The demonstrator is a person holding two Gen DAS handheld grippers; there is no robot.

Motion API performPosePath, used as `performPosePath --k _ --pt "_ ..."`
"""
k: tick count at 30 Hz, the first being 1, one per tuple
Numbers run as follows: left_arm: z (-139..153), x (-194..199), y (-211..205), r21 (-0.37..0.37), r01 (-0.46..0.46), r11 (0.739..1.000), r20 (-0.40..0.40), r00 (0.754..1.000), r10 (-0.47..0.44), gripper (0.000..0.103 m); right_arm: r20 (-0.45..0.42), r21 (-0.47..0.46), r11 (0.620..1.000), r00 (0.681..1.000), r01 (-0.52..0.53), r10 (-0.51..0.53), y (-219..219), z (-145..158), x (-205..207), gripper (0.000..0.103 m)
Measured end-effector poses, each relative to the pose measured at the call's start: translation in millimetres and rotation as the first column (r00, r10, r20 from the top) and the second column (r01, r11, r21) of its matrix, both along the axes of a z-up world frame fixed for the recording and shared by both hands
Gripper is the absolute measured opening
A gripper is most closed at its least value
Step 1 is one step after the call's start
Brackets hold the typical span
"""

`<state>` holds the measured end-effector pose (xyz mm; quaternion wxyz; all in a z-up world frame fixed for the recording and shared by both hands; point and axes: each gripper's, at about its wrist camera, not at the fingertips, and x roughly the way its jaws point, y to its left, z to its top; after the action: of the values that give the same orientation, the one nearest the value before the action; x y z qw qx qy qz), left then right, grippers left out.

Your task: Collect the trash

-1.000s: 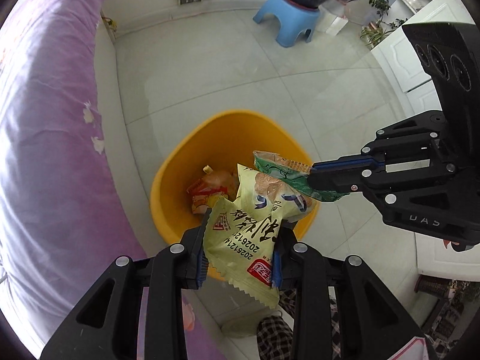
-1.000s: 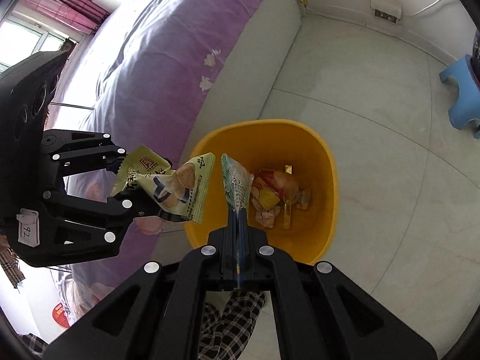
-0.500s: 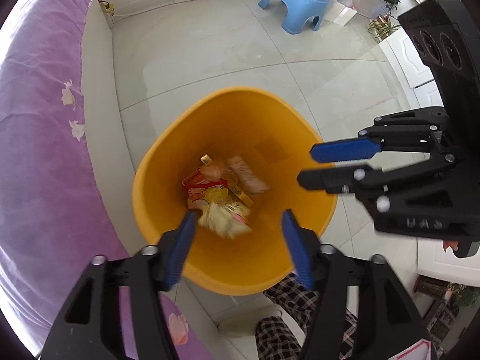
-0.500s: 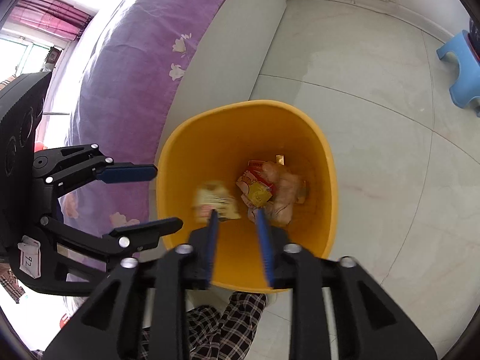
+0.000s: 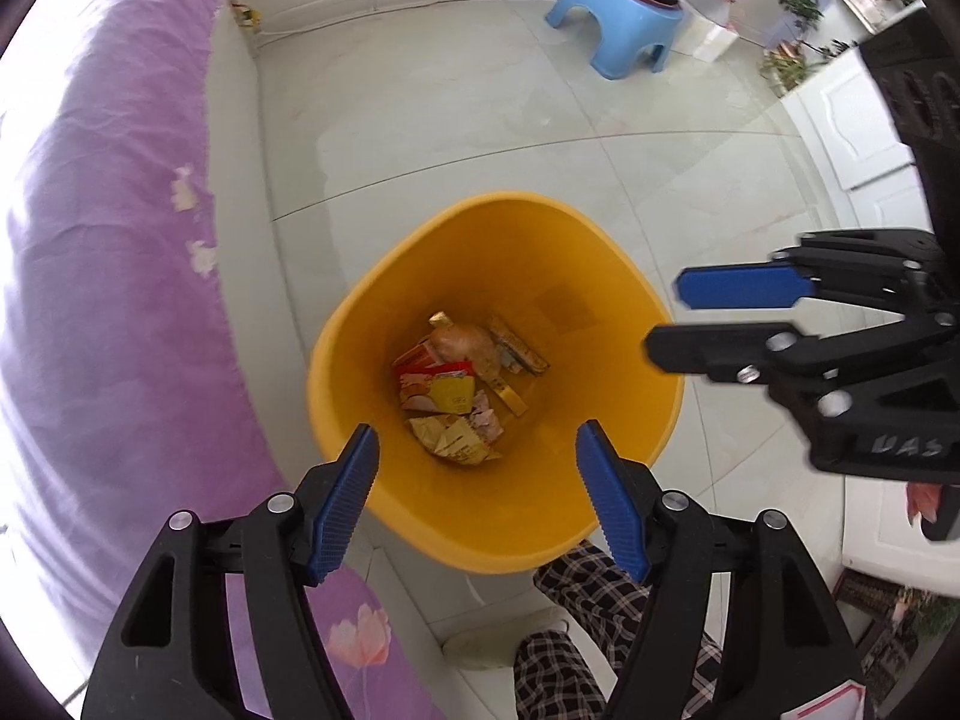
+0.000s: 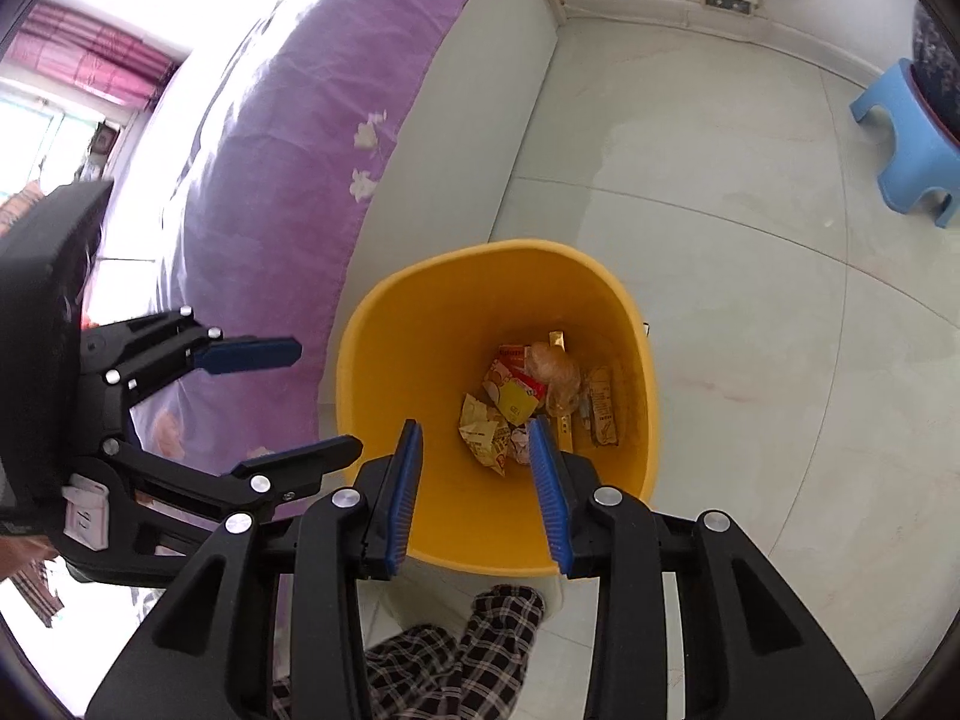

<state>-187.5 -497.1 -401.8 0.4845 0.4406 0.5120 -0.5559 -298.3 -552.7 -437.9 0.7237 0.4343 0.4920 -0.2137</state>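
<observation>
The left gripper (image 5: 477,450) is hanging straight down over the yellow bin (image 5: 420,516), its blue-padded jaws parted and having just been opening wider, with nothing between them. The right gripper (image 6: 474,450) is tilting down over the same bin from the near rim, its jaws also released, set at a narrower gap, having opened within the last second and now empty. In the left wrist view the right gripper (image 5: 660,324) is reaching in from the right edge, level with the bin's right rim; in the right wrist view the left gripper (image 6: 327,399) is showing at the left, its lower finger just crossing the bin's left rim. The trash is lying at the bottom of the bin: a pale yellow-green wrapper (image 5: 453,441) nearest the tongs, a red and yellow packet (image 5: 444,387) just beyond it, a clear bag with something brown inside (image 5: 468,345), and thin gold-coloured strips to the right of those. The bin is standing on the pale tiled floor (image 5: 450,120), just beside the white side of a bed covered with a purple floral sheet (image 5: 102,300). Below the bin a leg in checked trousers (image 5: 576,618) is showing. Well beyond the bin a blue plastic stool (image 5: 612,36) is carrying a dark patterned pot, near the far wall.
</observation>
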Motion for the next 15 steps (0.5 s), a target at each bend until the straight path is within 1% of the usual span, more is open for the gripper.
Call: performPosePath --k 3,7,11,13,15 --pt "14 3 5 -0.003 -0.053 0.999 0.025 0.998 0.053 0.080 -0.015 -0.033 0.997 0.998 0.064 -0.064 3 20 -6 0.038" --pt "37 6 13 -0.017 -0.110 0.994 0.043 0.993 0.111 0.084 -0.068 -0.103 0.986 0.988 0.132 -0.139 11 48 -12 0.039" --pt "60 8 20 -0.048 -0.160 0.986 0.061 0.985 0.163 0.089 -0.111 -0.180 0.970 0.977 0.161 -0.183 23 76 -18 0.039" --pt "73 10 23 -0.065 -0.182 0.981 0.064 0.980 0.186 0.091 -0.134 -0.211 0.964 0.972 0.160 -0.190 28 86 -20 0.040" --pt "84 9 26 -0.079 -0.200 0.977 0.077 0.975 0.206 0.091 -0.141 -0.222 0.961 0.970 0.166 -0.200 34 96 -24 0.041"
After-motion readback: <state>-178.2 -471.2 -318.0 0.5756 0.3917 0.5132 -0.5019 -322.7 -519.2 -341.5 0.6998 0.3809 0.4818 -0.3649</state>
